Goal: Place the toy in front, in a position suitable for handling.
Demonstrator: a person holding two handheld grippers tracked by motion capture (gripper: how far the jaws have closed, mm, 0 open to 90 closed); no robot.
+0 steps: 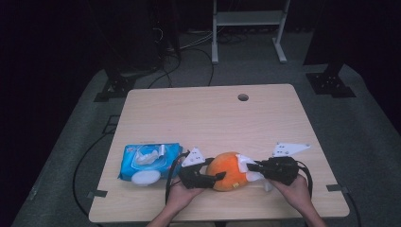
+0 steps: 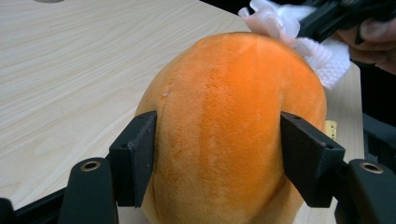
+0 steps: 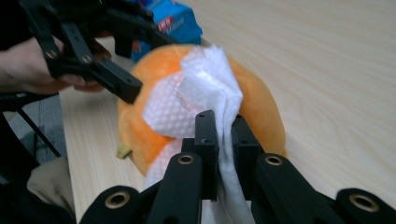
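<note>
An orange plush toy (image 1: 229,170) lies on the wooden table (image 1: 203,118) near its front edge. My left gripper (image 1: 215,177) is shut on it from the left. In the left gripper view both black pads press into the plush toy's (image 2: 233,116) sides. My right gripper (image 1: 249,166) comes in from the right, shut on a white wet wipe (image 3: 196,98) that lies against the toy's (image 3: 261,112) top and side. The wipe's (image 1: 255,176) lower end hangs down between the right gripper's (image 3: 223,121) jaws.
A blue wet-wipe pack (image 1: 149,161) with its flap open lies left of the toy, a white round piece (image 1: 145,178) at its front edge. The table has a cable hole (image 1: 243,97) near the far edge. Stands and cables sit on the floor beyond.
</note>
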